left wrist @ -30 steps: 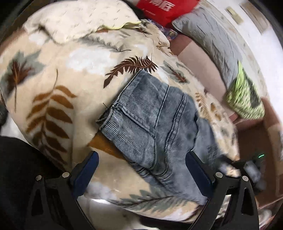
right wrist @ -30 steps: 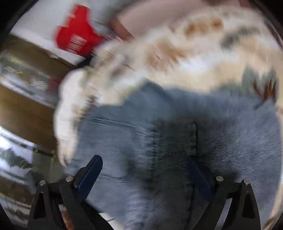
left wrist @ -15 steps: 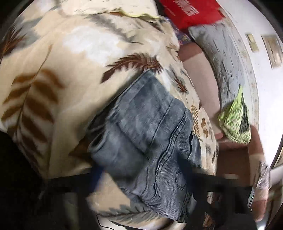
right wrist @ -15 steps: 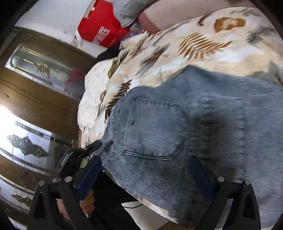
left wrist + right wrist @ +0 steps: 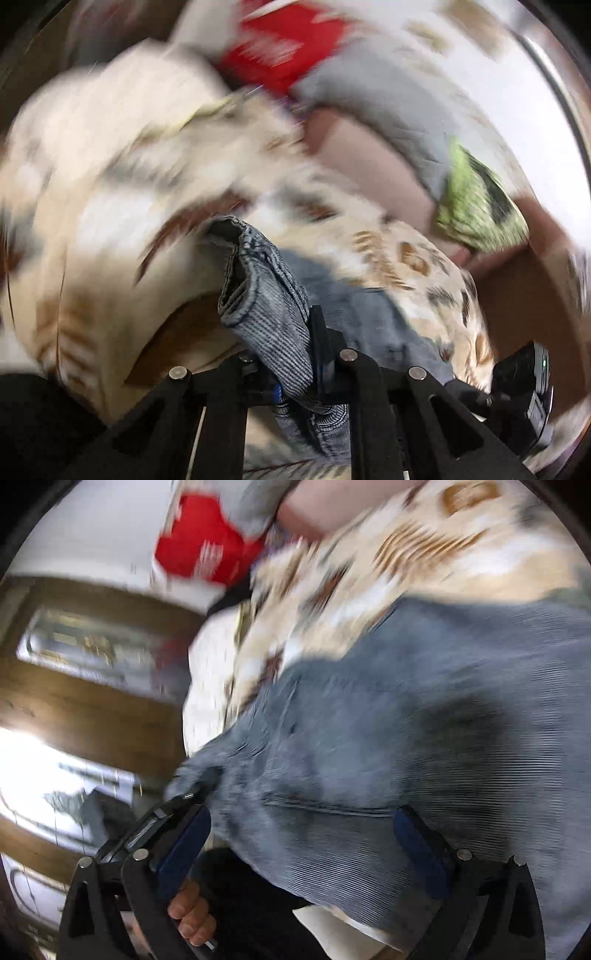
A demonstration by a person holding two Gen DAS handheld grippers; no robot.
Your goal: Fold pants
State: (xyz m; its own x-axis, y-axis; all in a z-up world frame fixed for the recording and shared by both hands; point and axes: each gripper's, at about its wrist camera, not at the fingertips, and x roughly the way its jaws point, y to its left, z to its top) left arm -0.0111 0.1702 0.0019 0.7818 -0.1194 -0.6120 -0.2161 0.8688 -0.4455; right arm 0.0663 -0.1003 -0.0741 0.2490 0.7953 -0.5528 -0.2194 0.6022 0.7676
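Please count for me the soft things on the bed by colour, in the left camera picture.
Blue-grey pants: 1
Beige leaf-print blanket: 1
Grey pillow: 1
Green cloth: 1
Red bag: 1
Total: 5

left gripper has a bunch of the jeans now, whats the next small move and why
Probably carry that pinched edge up and across the rest of the jeans. The left gripper has just closed on a bunched fold of denim, while the right gripper is open over the flat part on the leaf-print blanket, free to steady it.
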